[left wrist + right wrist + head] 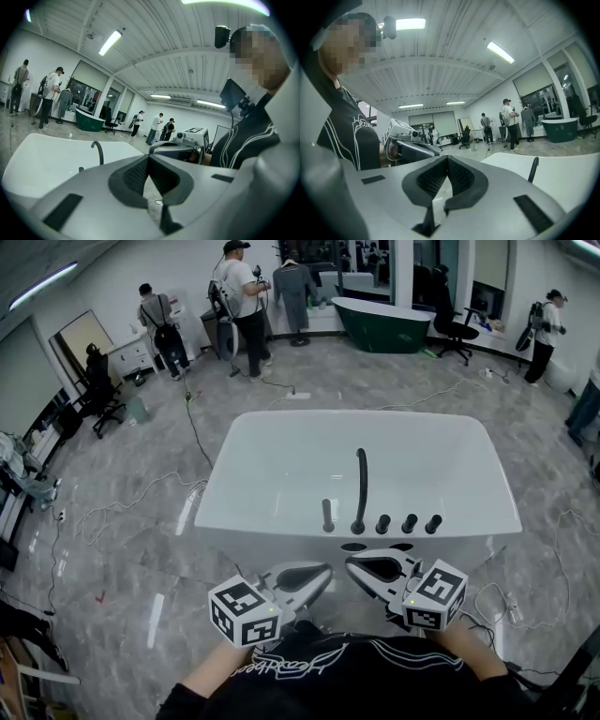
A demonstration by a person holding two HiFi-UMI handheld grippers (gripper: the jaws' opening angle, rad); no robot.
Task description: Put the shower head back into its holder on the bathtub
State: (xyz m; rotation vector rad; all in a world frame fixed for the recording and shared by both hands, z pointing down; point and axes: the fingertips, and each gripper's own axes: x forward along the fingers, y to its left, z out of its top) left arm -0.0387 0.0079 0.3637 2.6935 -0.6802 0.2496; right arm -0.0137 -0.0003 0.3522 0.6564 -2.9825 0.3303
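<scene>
While held side by side, left tongs (323,575) and right tongs (354,566) are both fully closed on nothing, tips facing each other; bathtub (281,460) lies just ahead, untouched.

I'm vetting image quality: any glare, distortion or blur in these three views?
Head view: sharp, edges barrel-bent, light streaks glaring on the glossy grey marble floor. Left gripper view: fisheye, black corners, ceiling tube light blown out. Right gripper view: same vignette, white bathtub washed out.
</scene>
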